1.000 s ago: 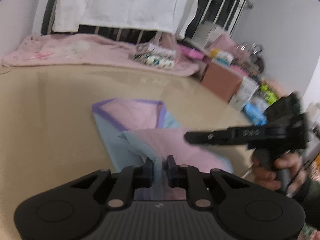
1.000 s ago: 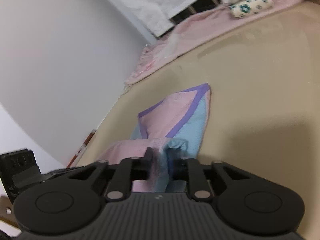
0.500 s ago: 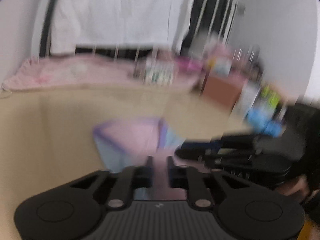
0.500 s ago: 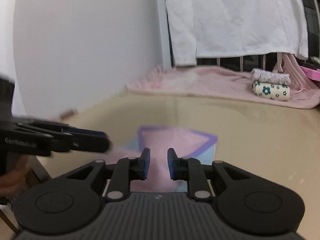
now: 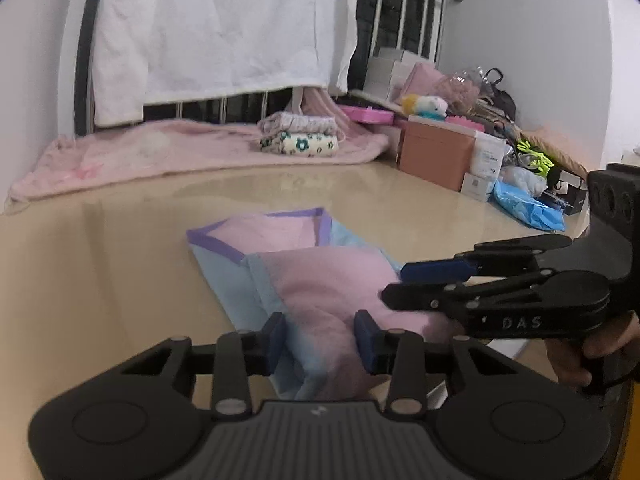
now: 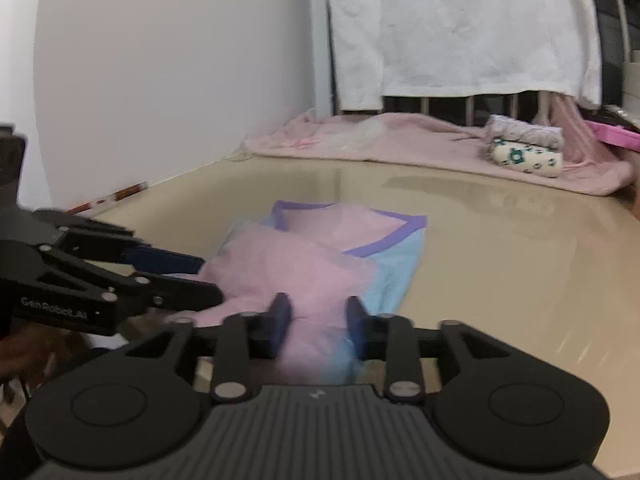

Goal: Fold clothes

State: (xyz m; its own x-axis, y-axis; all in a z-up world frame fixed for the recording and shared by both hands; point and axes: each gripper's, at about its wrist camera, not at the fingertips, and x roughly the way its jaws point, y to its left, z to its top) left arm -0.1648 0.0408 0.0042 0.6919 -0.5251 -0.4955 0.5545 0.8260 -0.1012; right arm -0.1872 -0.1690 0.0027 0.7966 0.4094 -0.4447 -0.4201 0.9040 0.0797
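Note:
A pink and light-blue garment with purple trim (image 5: 304, 264) lies partly folded on the beige table (image 5: 100, 264); it also shows in the right wrist view (image 6: 320, 256). My left gripper (image 5: 322, 338) is open, its fingers astride the garment's near edge. My right gripper (image 6: 318, 320) is open too, over the same near edge. In the left wrist view the right gripper (image 5: 394, 284) reaches in from the right, its fingers apart over the pink fold. In the right wrist view the left gripper (image 6: 208, 278) reaches in from the left.
A pink blanket (image 5: 168, 152) with a stack of folded clothes (image 5: 300, 136) lies at the table's far side, below a hanging white sheet (image 5: 224, 28). Boxes and clutter (image 5: 460, 148) stand at the far right. A white wall (image 6: 160, 80) runs along the left.
Both grippers were shut on the garment's near edge one second ago and have since opened. The right gripper swung round to face the far side, and the near part now lies folded over.

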